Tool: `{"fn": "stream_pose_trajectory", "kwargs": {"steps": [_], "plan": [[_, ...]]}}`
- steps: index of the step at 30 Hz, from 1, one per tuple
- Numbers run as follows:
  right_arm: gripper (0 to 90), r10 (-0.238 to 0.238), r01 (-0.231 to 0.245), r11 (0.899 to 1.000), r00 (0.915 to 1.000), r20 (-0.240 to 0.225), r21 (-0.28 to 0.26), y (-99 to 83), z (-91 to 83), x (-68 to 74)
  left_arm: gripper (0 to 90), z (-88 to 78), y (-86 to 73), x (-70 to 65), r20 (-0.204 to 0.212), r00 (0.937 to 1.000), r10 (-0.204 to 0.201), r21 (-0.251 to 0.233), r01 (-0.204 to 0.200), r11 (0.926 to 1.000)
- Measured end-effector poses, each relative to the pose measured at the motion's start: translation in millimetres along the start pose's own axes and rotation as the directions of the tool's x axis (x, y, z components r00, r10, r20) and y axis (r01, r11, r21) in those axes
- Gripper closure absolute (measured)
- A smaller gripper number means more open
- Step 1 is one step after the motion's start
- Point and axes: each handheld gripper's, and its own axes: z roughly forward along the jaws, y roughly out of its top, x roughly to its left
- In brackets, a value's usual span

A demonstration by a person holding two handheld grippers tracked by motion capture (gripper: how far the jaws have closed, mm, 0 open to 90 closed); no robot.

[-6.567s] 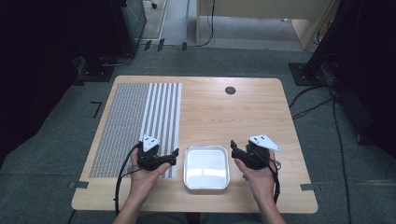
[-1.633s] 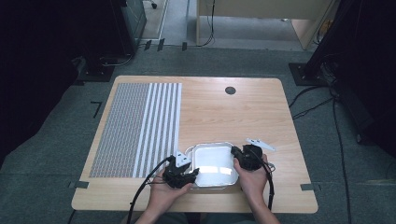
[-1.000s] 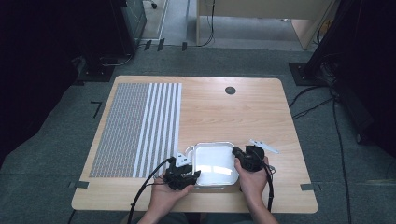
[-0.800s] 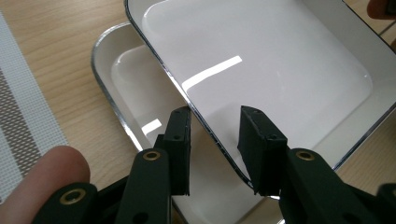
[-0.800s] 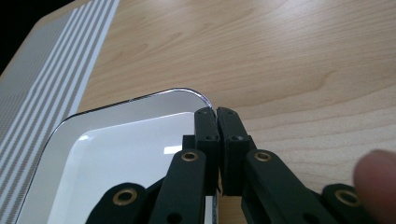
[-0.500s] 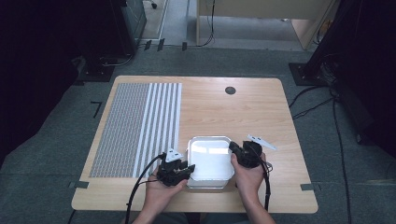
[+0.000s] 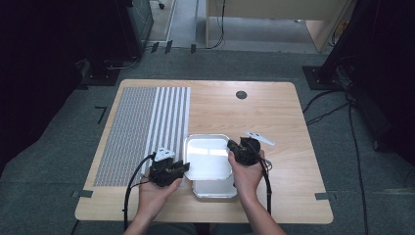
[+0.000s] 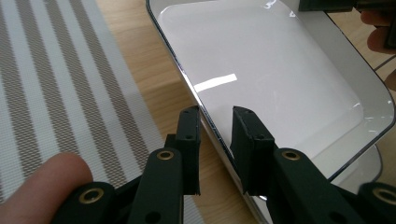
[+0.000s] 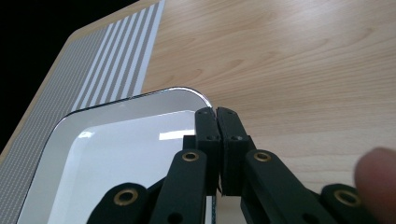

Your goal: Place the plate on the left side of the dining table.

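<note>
A white tray with a shiny metal rim [image 7: 207, 155] hangs a little above the table, over a second, similar tray [image 7: 215, 190] that lies near the front edge. My right gripper [image 7: 231, 149] is shut on the upper tray's right rim [image 9: 187, 93], its jaws pressed together [image 9: 217, 112]. My left gripper [image 7: 184, 167] is at the tray's left side. Its jaws have just been closing and straddle the rim [image 8: 187, 79] with a gap still showing on either side [image 8: 216, 112]. A hand holds each gripper.
A grey and white striped placemat [image 7: 147, 127] covers the left part of the wooden table [image 7: 274, 117], right beside the trays. A round dark cable hole [image 7: 241, 94] sits at the back. Cables trail from both grippers toward the front edge.
The upper tray has risen and shifted back and slightly left with both grippers, uncovering the second tray beneath. My left jaws have narrowed around the rim.
</note>
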Motion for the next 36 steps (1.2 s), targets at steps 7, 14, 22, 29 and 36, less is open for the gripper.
{"fn": "stream_pose_trajectory", "kwargs": {"steps": [7,14,22,29,36], "plan": [[89.6,-0.008,0.008,1.0,0.9998,-0.017,0.013,6.3,15.3,24.9,74.6,-13.9,6.5,23.6,-0.029,0.9987,-0.041,-0.021,0.041,0.999],[89.5,-0.01,0.011,1.0,0.9987,-0.05,0.022,12.9,32.6,55.8,75.5,-31.5,12.1,48.2,-0.062,0.9959,-0.066,-0.044,0.064,0.997],[89.4,-0.004,0.009,0.998,0.9971,-0.077,0.056,13.8,57.3,86.2,77.3,-45.4,11.8,82.8,-0.092,0.9887,-0.119,-0.057,0.114,0.9918],[89.4,0.0,0.008,0.997,0.9955,-0.095,0.076,12.0,79.9,109.3,79.0,-53.8,13.0,109.8,-0.117,0.9808,-0.156,-0.066,0.149,0.9866],[89.3,-0.011,0.02,0.996,0.9943,-0.106,0.085,13.0,96.5,129.1,80.9,-57.2,16.6,132.9,-0.152,0.9737,-0.17,-0.068,0.161,0.9845]]}}
